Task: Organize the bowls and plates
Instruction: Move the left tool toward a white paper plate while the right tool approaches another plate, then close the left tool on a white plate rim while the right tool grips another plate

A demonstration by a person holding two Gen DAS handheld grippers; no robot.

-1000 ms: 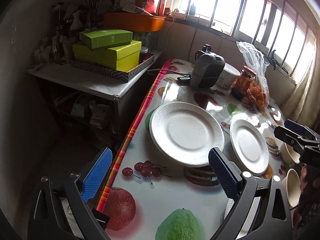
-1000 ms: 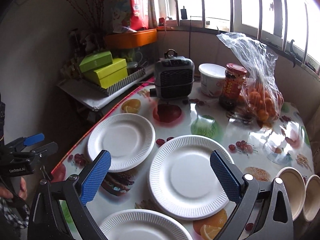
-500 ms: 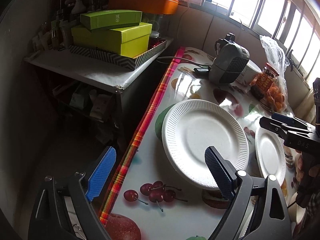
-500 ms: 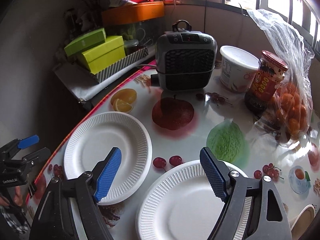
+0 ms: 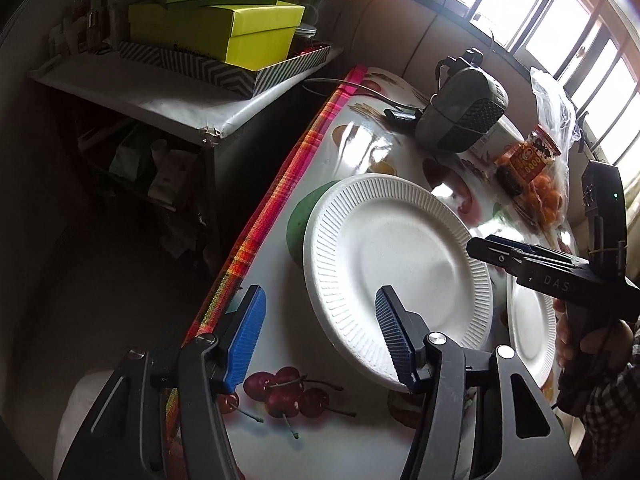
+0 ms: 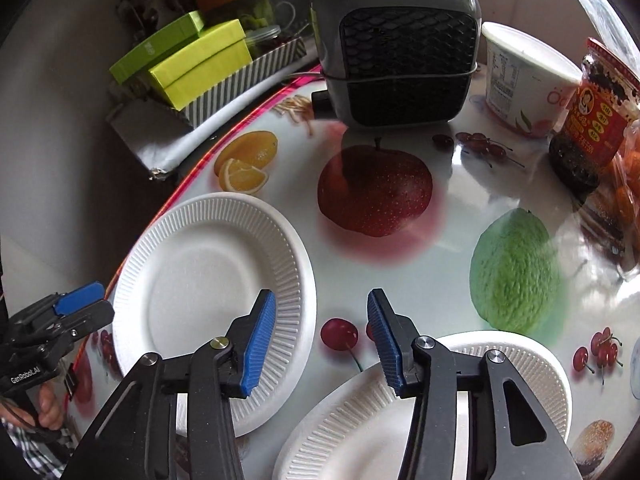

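A large white ribbed plate point(image 5: 396, 264) lies near the table's left edge on the fruit-print cloth. My left gripper point(image 5: 320, 336) straddles its near-left rim, one finger over the plate and the other over the table edge. Its jaws are closing and the pads do not press on the rim. That plate point(image 6: 208, 280) also shows in the right wrist view. There my right gripper point(image 6: 320, 336) spans its right rim with jaws closing, pads clear of it. A second white plate point(image 6: 400, 420) lies below, beside the first. My left gripper point(image 6: 102, 302) appears at the plate's far left, my right gripper point(image 5: 476, 246) at its right.
A grey fan heater point(image 6: 396, 44), a white tub point(image 6: 520, 80), a red-labelled jar point(image 6: 592, 120) and a bag of oranges point(image 5: 548, 196) stand at the back of the table. A side shelf with green boxes point(image 5: 216, 28) adjoins the striped table edge point(image 5: 272, 208).
Both grippers have come down and forward toward the left plate, one at each side of it. Both pairs of jaws have narrowed.
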